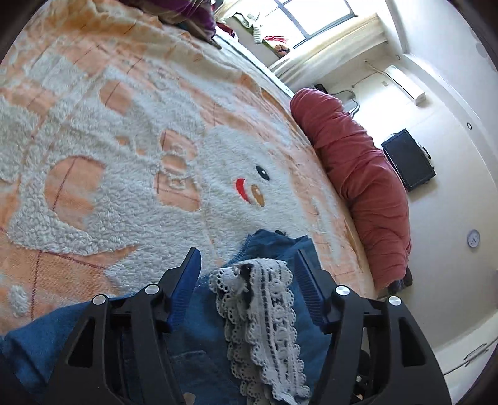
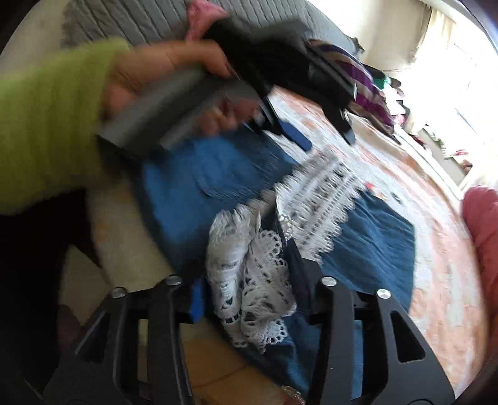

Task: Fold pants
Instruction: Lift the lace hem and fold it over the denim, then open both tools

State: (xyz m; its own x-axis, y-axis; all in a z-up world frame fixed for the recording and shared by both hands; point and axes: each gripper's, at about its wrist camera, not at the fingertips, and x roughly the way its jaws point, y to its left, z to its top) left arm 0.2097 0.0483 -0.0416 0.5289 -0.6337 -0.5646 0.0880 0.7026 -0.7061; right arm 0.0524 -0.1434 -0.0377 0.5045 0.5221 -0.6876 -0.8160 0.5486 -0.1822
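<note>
The pants are blue denim (image 1: 205, 336) with white lace trim (image 1: 264, 311) at the hems, lying folded on a fluffy orange-and-white blanket. My left gripper (image 1: 249, 258) is open, its blue pads on either side of the lace and denim edge. In the right wrist view the denim (image 2: 193, 183) spreads ahead with lace (image 2: 249, 280) bunched between my right gripper's jaws (image 2: 246, 299), which stand apart around it. The left gripper (image 2: 289, 131) shows there too, held by a hand in a green sleeve (image 2: 46, 118), blurred.
A red rolled quilt (image 1: 358, 174) lies along the bed's far edge. Piled clothes (image 1: 186, 15) sit at the head of the blanket (image 1: 124, 140). A dark monitor (image 1: 407, 159) and wall clock (image 1: 473, 238) are beyond the bed.
</note>
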